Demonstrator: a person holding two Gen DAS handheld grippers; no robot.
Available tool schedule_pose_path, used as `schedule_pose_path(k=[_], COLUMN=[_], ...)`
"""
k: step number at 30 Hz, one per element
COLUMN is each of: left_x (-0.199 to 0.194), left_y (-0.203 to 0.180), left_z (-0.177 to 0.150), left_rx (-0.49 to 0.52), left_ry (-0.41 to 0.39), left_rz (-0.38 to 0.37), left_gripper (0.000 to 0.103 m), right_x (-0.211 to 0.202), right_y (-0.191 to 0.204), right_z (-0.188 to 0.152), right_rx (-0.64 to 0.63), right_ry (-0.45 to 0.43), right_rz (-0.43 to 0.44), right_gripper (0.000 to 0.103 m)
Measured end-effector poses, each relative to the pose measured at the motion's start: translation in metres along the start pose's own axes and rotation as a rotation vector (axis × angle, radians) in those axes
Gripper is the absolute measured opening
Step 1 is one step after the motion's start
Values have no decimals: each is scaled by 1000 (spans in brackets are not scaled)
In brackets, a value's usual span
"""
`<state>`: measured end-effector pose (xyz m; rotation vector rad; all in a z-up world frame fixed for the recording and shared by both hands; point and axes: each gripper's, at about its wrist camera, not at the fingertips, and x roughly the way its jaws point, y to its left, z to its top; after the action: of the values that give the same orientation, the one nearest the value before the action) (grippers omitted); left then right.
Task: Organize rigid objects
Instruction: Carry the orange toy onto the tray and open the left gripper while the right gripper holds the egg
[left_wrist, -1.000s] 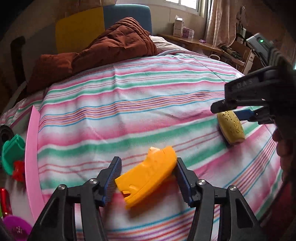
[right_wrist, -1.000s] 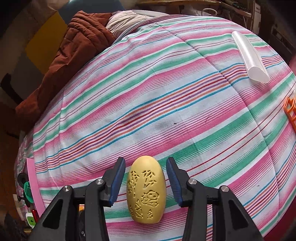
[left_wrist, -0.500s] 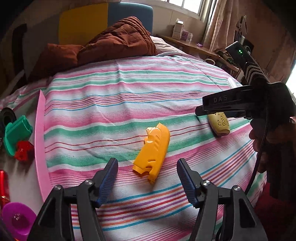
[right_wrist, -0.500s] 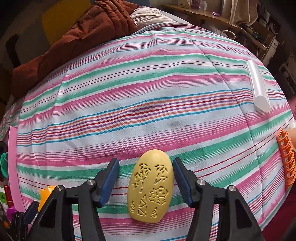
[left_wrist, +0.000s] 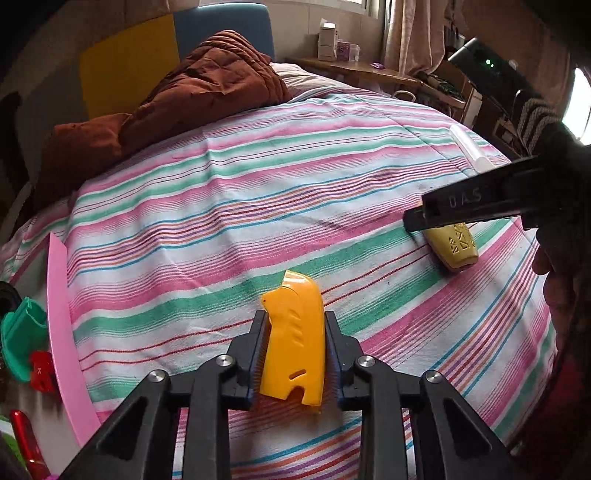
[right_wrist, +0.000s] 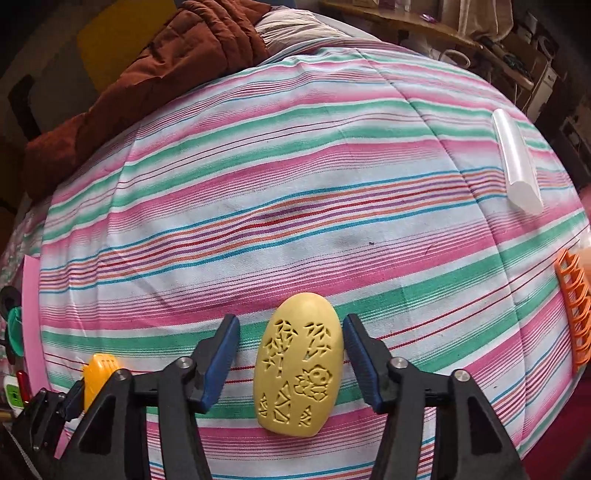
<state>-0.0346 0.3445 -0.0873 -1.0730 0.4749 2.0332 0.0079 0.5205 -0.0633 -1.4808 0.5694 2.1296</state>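
Note:
An orange plastic shell (left_wrist: 293, 343) lies lengthwise on the striped bed sheet (left_wrist: 258, 206), and my left gripper (left_wrist: 294, 317) is shut on it, both pads pressed to its sides. A yellow oval block with cut-out patterns (right_wrist: 299, 369) rests flat on the sheet between the fingers of my right gripper (right_wrist: 291, 322). Those jaws are closing; the left pad still stands clear of the block and the right pad is almost at its edge. In the left wrist view the same yellow block (left_wrist: 452, 247) shows under the right gripper's black body.
A clear plastic tube (right_wrist: 517, 162) and an orange rack (right_wrist: 572, 314) lie at the sheet's right side. A pink board (left_wrist: 62, 332) edges the bed on the left, with green (left_wrist: 22, 332) and red (left_wrist: 42, 371) toys beyond it. A brown quilt (left_wrist: 184, 99) is bunched at the head.
My left gripper opened and drew back, then came forward and shut on the orange shell, now lengthwise between the pads. The right jaws widened, then narrowed around the yellow block.

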Motion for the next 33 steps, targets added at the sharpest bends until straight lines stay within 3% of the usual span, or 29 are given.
schedule_pose_path(k=[4, 8, 27, 33], left_x=[-10, -16, -19, -22], left_y=[1, 3, 0, 1], left_z=[-13, -21, -37, -34], left_rx=[-41, -75, -55, -79], left_ry=[-20, -15, -122, -101], left_rz=[11, 22, 54, 52], left_gripper=[29, 29, 29, 29], right_x=[-3, -1, 8, 8], right_y=[13, 28, 60, 64], right_z=[-6, -7, -11, -11], right_rx=[-79, -107, -269, -302], right_ry=[-22, -28, -75, -93], right_rz=[18, 155, 34, 30], right_gripper=[42, 42, 42, 42])
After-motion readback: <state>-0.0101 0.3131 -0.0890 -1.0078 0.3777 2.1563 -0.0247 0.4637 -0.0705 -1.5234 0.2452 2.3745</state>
